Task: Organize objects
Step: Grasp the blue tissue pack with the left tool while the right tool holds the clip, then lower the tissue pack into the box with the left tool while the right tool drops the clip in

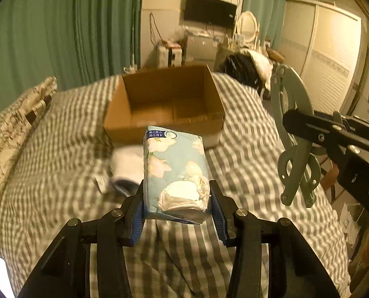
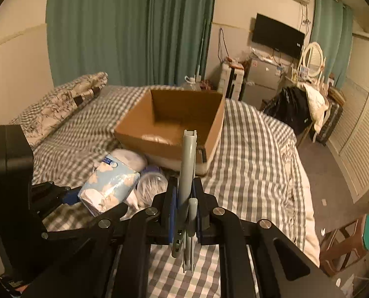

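Left wrist: tissue pack (image 1: 176, 171) between jaws

The tissue pack (image 1: 175, 171) carries a dark blue label at its far end (upside down here) that seems to read "4层5包". The right gripper (image 1: 297, 173) body shows a partial "D".

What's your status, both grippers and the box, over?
Left gripper shut on tissue pack. Right gripper shut on grey hanger. Cardboard box open ahead, path clear.
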A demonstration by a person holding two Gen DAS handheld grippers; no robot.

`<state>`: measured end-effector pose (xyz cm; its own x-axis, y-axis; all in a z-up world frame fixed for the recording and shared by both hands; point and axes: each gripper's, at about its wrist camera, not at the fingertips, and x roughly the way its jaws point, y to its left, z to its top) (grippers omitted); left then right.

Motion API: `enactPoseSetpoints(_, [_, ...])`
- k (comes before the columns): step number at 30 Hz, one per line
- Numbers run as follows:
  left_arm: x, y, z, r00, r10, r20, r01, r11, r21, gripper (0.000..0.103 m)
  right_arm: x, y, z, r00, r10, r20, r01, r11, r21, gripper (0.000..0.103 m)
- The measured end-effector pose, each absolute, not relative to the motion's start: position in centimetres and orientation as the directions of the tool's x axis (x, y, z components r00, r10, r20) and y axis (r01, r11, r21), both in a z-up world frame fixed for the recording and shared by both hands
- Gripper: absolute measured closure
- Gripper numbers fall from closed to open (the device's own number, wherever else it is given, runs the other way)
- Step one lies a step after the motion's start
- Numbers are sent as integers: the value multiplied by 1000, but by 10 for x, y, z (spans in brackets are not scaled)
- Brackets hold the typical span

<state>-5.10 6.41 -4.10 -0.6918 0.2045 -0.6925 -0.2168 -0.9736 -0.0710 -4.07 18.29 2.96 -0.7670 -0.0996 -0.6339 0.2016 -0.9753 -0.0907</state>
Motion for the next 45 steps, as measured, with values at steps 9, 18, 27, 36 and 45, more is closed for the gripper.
enactPoseSetpoints(9, [-101, 39, 14, -779, 192, -597, -176, -981, -85, 56, -73, 172, 74, -813, -156, -560, 245, -965, -87, 92])
enactPoseSetpoints(18, [-180, 35, 23, -804, 193, -562, -160, -981, -107, 56, -159, 169, 82, -815, -196, -546, 266, -963, -51, 92])
enactPoseSetpoints(27, [-245, 46, -16, -784, 181, -594, -182, -982, -60, 56, -245, 176, 41, -772, -190, -606, 255, -967, -21, 92])
enactPoseSetpoints(36, [-274, 46, -64, -712, 200, -673, -189, -978, -91, 55, -282, 183, -16, -717, -210, -664, 259, -966, 25, 91])
enactPoseSetpoints(45, [-252, 35, -48, -731, 157, -664, -133, -987, -87, 20, -259, 201, 10, -771, -188, -608, 208, -977, 39, 48])
